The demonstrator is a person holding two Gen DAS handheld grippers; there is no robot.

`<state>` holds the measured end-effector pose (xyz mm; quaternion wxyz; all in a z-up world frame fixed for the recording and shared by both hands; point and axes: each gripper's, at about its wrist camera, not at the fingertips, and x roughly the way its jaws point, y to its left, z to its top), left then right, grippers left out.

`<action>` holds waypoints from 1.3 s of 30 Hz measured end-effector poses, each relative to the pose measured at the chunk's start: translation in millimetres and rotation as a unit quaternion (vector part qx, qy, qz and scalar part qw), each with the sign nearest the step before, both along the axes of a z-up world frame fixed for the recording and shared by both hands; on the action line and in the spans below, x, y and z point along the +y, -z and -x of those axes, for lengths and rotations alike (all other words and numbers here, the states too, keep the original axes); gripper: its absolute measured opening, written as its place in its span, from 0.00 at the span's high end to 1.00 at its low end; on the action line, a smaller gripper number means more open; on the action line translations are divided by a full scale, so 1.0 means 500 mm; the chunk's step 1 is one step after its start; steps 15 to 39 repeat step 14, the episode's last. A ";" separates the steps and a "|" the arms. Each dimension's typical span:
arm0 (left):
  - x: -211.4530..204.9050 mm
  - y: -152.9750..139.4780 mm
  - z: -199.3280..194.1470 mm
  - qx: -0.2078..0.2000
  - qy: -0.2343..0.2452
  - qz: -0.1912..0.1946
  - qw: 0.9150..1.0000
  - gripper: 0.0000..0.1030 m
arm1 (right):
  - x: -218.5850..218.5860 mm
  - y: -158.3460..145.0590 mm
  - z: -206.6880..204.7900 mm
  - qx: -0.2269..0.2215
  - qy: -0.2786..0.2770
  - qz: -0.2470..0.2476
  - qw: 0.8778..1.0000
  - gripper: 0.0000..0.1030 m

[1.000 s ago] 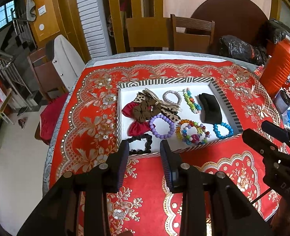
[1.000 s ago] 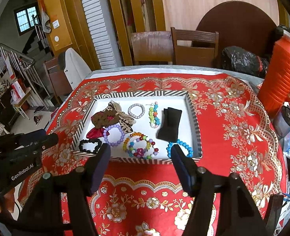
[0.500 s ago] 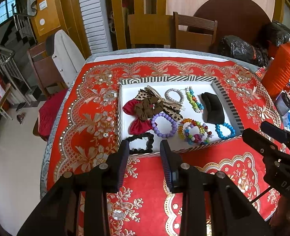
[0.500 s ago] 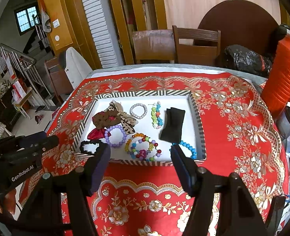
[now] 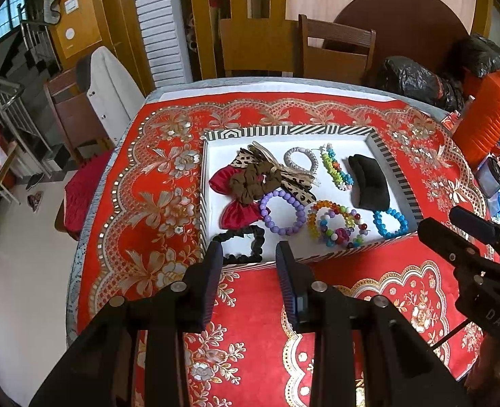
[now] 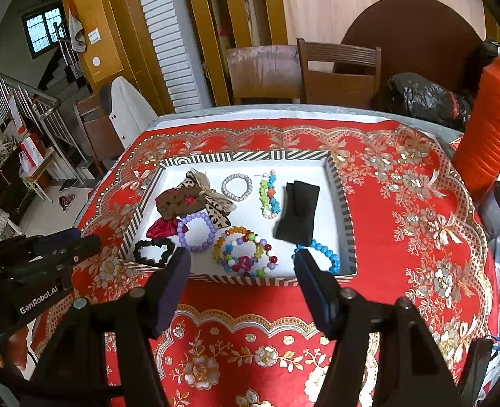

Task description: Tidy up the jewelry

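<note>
Nothing on the bench has shifted since a second ago; both of your tongs hang where they were, just short of the tray's near rim.

Your jewelry sits inside the striped tray (image 6: 341,203), which lies on the red floral cloth (image 6: 402,210) covering the bench. Taking the tray as the landmark: the black scrunchie (image 5: 241,244) lies in its near left corner, the purple bead bracelet (image 5: 282,213) just beside it toward the middle, the multicoloured bead bracelets (image 6: 244,251) at the near middle, and the blue bead bracelet (image 5: 390,222) in the near right corner. Deeper in, a brown scrunchie (image 5: 253,183) rests on a red bow (image 5: 239,215) and a leopard-print bow (image 5: 295,188) on the left side, a silver bracelet (image 6: 237,187) and a pastel bead strand (image 6: 269,198) sit at the far middle, and a folded black cloth (image 6: 297,215) lies on the right.

Your left tongs (image 5: 248,254) stand narrowly parted with nothing between them, above the black scrunchie's corner. Your right tongs (image 6: 241,264) stand wide and empty, framing the multicoloured bracelets.

Beyond the tray's far right corner, an orange container (image 6: 490,125) stands at the bench edge.
</note>
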<state>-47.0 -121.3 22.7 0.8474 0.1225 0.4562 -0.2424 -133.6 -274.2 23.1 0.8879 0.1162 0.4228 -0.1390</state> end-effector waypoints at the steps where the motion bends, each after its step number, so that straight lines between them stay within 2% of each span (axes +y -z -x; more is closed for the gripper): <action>1: 0.000 0.002 -0.001 0.001 0.000 -0.001 1.000 0.83 | 0.000 0.000 0.000 0.000 0.000 0.000 1.000 0.35; 13: -0.005 0.018 -0.011 0.027 0.004 0.020 0.999 0.83 | -0.008 0.022 -0.004 0.005 0.001 -0.006 1.000 0.35; 39: -0.005 0.018 -0.012 0.026 0.003 0.020 0.999 0.83 | -0.011 0.025 -0.003 0.006 0.002 -0.007 1.000 0.35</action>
